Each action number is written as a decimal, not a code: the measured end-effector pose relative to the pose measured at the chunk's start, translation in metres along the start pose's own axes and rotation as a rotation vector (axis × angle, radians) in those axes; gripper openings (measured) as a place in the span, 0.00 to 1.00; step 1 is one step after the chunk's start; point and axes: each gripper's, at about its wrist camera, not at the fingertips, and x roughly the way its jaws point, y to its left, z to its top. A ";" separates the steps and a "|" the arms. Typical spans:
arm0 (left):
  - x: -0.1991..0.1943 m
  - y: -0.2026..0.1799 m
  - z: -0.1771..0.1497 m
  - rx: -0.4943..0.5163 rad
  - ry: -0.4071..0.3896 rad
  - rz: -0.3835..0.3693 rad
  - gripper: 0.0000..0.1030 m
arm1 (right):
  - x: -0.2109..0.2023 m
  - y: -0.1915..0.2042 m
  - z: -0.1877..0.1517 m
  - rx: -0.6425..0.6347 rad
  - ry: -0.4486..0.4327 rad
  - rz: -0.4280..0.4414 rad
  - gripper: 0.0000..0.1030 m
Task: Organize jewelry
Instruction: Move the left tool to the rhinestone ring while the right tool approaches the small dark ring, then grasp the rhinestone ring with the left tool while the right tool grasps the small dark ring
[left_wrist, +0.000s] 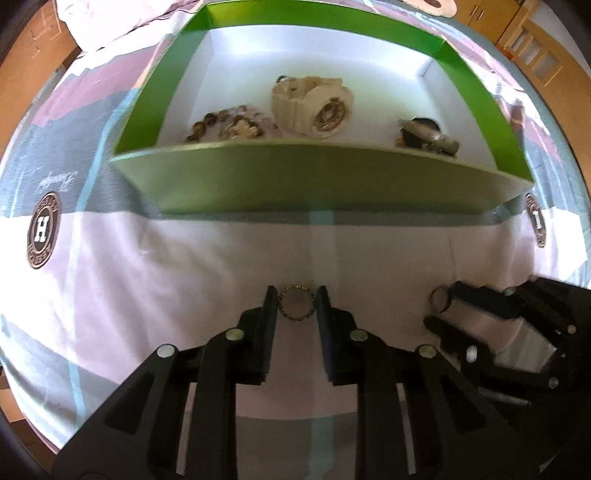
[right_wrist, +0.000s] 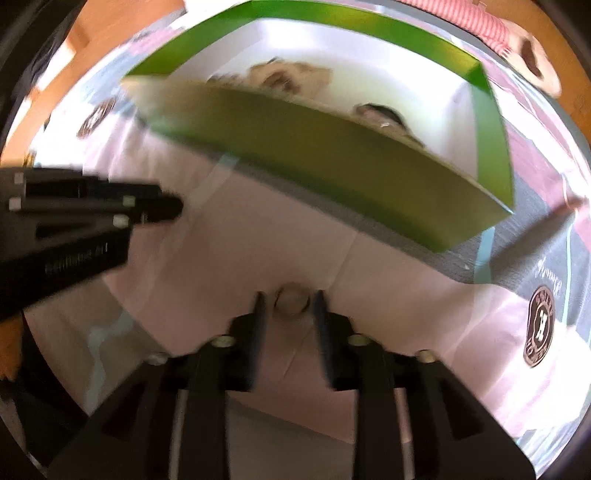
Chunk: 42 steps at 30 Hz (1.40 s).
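Left claw (left_wrist: 296, 293) clamped, apparently, on studded ring (left_wrist: 296, 303), at 6 o'clock in left wrist view, low on patterned bedsheet (left_wrist: 184, 258). Right claw (right_wrist: 290, 295) parted, pads clear of plain ring (right_wrist: 291, 302) lying on sheet between them (frame blurred). Same claw seen at 4 o'clock in left view, near the left one. Green box (left_wrist: 314, 177) at 12 o'clock beyond both. Inside, bead bracelets (left_wrist: 229, 125) at 9 o'clock, cream watch (left_wrist: 314, 107) mid-floor, dark piece (left_wrist: 424, 134) at 3 o'clock.
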 end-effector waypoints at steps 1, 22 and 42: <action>0.002 0.003 -0.001 -0.005 0.008 0.000 0.21 | -0.002 0.003 -0.001 -0.020 -0.005 -0.009 0.58; 0.006 -0.005 0.002 0.017 -0.009 0.042 0.51 | -0.003 0.014 0.000 -0.049 -0.066 -0.023 0.34; -0.005 -0.010 0.003 0.040 -0.059 0.066 0.20 | -0.004 0.002 0.012 -0.033 -0.078 -0.015 0.20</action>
